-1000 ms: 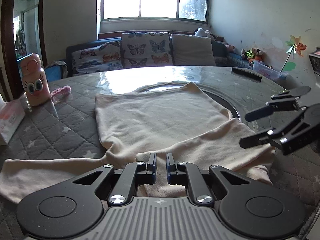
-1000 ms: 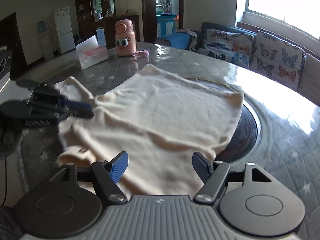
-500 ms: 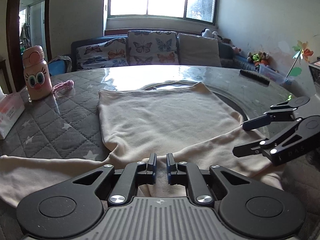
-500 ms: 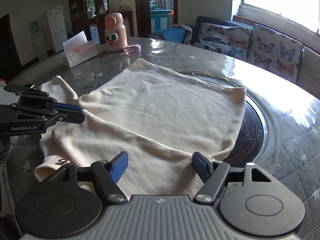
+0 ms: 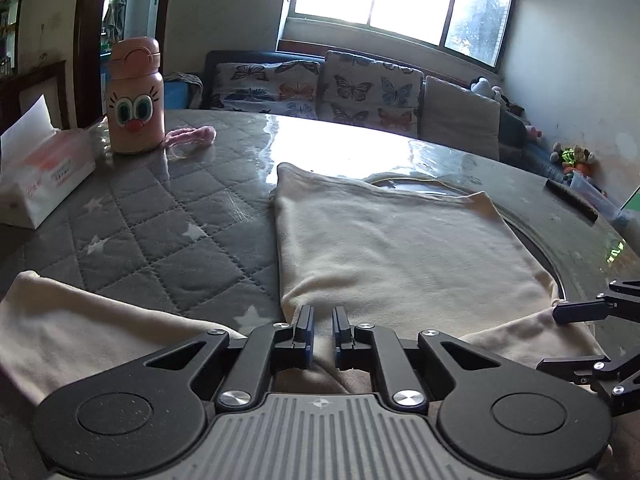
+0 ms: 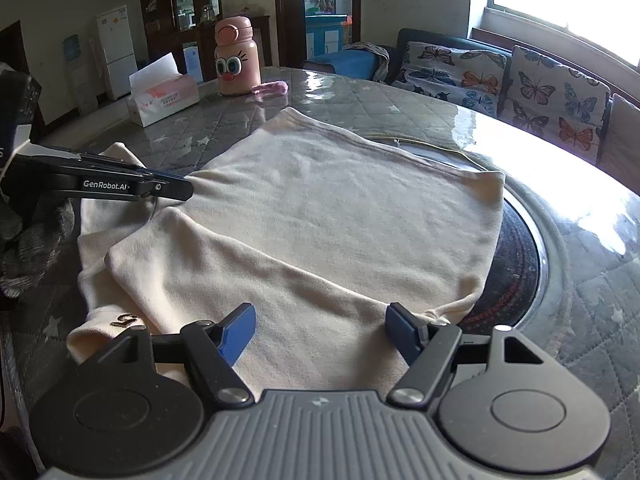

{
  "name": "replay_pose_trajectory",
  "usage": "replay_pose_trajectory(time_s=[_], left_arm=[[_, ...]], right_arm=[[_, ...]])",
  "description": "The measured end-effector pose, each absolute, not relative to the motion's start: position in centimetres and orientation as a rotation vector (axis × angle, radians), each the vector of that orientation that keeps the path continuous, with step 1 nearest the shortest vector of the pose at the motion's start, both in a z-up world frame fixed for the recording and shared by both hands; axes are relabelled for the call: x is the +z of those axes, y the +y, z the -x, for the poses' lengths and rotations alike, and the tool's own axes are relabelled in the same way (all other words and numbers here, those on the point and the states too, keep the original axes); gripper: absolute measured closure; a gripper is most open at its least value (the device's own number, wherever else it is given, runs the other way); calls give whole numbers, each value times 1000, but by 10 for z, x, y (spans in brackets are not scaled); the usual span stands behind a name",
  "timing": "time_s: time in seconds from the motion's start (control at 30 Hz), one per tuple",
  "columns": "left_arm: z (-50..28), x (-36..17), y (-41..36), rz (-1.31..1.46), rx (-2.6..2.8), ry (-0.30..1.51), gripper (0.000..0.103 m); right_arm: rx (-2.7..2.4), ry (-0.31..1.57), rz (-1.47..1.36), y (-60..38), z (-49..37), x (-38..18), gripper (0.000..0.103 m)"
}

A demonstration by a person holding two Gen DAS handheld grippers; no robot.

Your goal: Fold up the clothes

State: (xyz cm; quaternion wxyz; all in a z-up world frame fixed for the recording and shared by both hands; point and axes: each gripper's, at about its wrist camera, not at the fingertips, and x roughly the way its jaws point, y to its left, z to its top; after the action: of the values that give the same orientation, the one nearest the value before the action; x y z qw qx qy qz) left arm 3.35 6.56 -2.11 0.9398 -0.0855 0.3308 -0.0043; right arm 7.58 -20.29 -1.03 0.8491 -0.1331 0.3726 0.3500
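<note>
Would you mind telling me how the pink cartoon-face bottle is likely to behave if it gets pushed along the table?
The pink bottle is tall on a narrow base, so a push near its cap would probably tip it. The table looks glossy there, so a low push might slide it. Its round body would likely roll once down.

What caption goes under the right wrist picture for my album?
Open right gripper hovers over a cream shirt on the quilted table, beside the shut left gripper.

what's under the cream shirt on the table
Under the cream shirt lie the grey quilted table cover and part of a round dark inset in the tabletop. How far the inset runs beneath is hidden.
</note>
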Motion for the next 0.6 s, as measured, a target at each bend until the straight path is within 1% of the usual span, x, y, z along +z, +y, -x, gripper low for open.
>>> replay_pose_trajectory(time_s=[0.07,0.13,0.37,0.43,0.57,0.6], left_arm=[[-32,-18,64,172,-18,661,91],[-35,-17,63,166,-18,656,87],[-40,-20,71,197,-15,675,86],[-31,-13,75,194,4,658,75],[-10,-3,93,185,71,635,71],[-4,-2,99,178,101,632,68]], right_arm=[[737,781,285,-202,-75,-10,29],[741,776,287,-201,-74,-9,29],[771,772,296,-192,-68,-6,29],[783,765,303,-188,-65,-3,29],[826,738,316,-175,-58,4,29],[834,735,321,-171,-57,5,29]])
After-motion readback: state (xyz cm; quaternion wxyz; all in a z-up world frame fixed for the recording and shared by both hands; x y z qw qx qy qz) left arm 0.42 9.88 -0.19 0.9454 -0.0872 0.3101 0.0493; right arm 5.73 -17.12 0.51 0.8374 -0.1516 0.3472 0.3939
